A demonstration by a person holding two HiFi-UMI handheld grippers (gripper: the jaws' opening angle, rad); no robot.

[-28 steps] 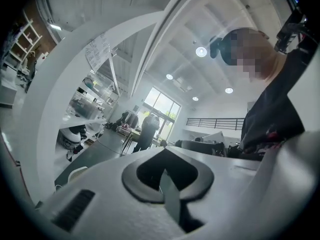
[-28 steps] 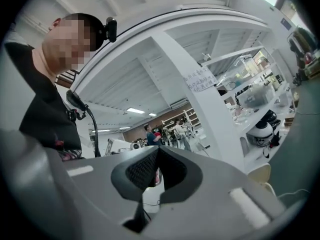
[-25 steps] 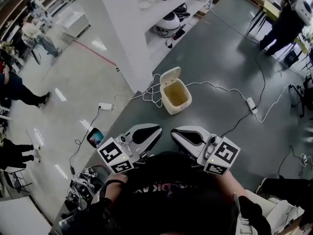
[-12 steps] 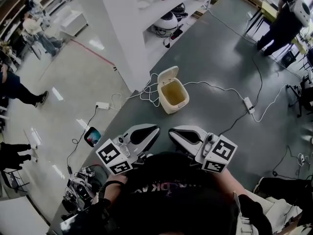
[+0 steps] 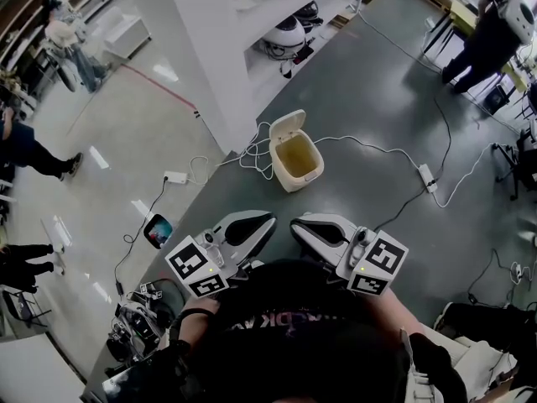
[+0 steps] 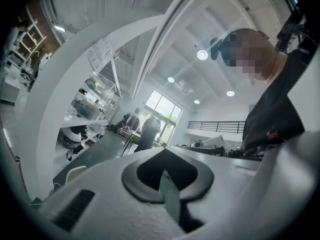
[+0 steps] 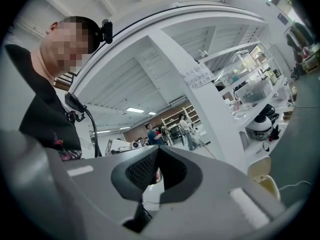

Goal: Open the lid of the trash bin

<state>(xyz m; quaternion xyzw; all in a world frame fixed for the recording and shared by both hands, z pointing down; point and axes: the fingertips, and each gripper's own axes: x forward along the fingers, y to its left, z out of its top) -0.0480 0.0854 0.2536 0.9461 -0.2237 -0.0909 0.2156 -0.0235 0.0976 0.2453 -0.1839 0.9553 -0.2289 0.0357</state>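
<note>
item: trash bin. small, cream, rectangular. stands on the floor well ahead of both claws, roughly on the line between them, with nothing touching it.
lid: already up, hinged on the bin's far-left side and tilted back. the inside is exposed and looks empty. the task judged as good as done.

left claw: jaws pressed together, nothing between them. held close to the person's chest, just beside the right claw.
right claw: jaws likewise closed on nothing.

risks:
- the lid stands up unsupported, so a nudge from a claw reaching in could tip it shut.
- the bin looks light, so a push on its rim could slide or topple it.
- a white cable loops just left of the bin and runs on past its far side, so a foot or claw catching it could drag the bin.

surface:
- dark grey matte floor under the bin and ahead of the claws.
- glossy pale floor off to the left of the left claw.
- one power strip ahead-right of the right claw, a second ahead-left of the left claw.
- a small lit screen on the floor, left of the left claw.

room:
- white shelving beyond the bin, with a round white appliance on a low shelf.
- one person stands far right, another far left.
</note>
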